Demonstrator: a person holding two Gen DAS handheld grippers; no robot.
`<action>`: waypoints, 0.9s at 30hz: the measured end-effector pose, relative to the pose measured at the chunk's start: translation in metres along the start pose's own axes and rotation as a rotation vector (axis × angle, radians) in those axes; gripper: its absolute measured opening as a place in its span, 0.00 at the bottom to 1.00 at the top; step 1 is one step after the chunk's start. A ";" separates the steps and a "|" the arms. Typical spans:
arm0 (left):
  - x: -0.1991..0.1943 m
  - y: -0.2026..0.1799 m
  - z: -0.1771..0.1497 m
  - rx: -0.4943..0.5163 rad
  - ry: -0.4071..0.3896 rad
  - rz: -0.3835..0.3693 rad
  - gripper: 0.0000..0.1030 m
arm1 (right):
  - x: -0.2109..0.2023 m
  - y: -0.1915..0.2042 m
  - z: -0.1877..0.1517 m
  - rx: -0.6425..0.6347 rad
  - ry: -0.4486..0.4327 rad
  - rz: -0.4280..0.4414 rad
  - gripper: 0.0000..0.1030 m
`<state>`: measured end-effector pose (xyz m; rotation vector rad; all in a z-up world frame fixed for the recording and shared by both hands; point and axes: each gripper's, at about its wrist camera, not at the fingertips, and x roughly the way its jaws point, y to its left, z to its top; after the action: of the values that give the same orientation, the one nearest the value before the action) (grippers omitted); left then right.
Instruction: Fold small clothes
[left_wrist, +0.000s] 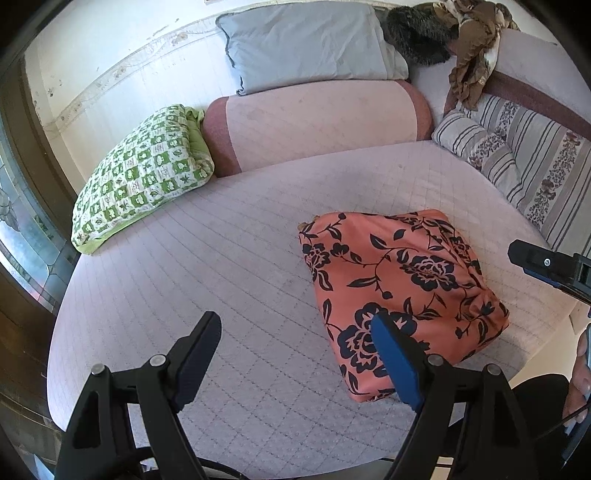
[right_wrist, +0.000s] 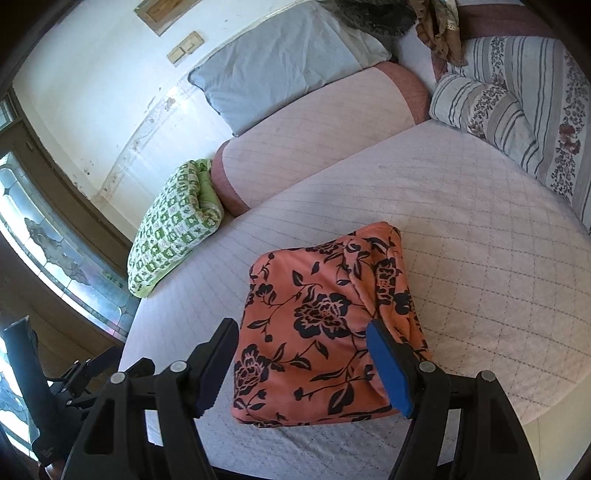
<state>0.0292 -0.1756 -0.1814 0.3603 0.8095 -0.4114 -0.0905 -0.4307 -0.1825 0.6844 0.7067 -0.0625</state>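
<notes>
Both black, blue-padded grippers gaped wide and empty: right gripper (right_wrist: 299, 363) directly above the folded coral floral cloth bundle (right_wrist: 325, 332), left gripper (left_wrist: 295, 354) hovering off its left edge, farther away.

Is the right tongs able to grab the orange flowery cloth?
Probably yes: the right tongs are open just above the folded orange floral cloth, and nothing lies between them on the quilted bed cover.

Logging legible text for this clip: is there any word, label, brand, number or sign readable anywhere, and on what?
None readable. The orange floral garment, green checked quilt and striped pillows carry only patterns; the plates on the wall show no lettering.
</notes>
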 end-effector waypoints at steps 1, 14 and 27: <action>0.003 -0.002 0.001 0.003 0.004 0.000 0.81 | 0.001 -0.003 0.000 0.005 0.001 0.000 0.73; 0.067 0.027 0.010 -0.154 0.141 -0.006 0.83 | 0.018 -0.042 0.016 0.005 0.010 -0.110 0.73; -0.037 0.040 0.018 -0.156 -0.135 -0.045 0.84 | -0.012 0.042 -0.019 -0.217 -0.086 0.025 0.73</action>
<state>0.0366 -0.1415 -0.1363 0.1679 0.7138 -0.4074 -0.0994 -0.3879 -0.1619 0.4796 0.6121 0.0076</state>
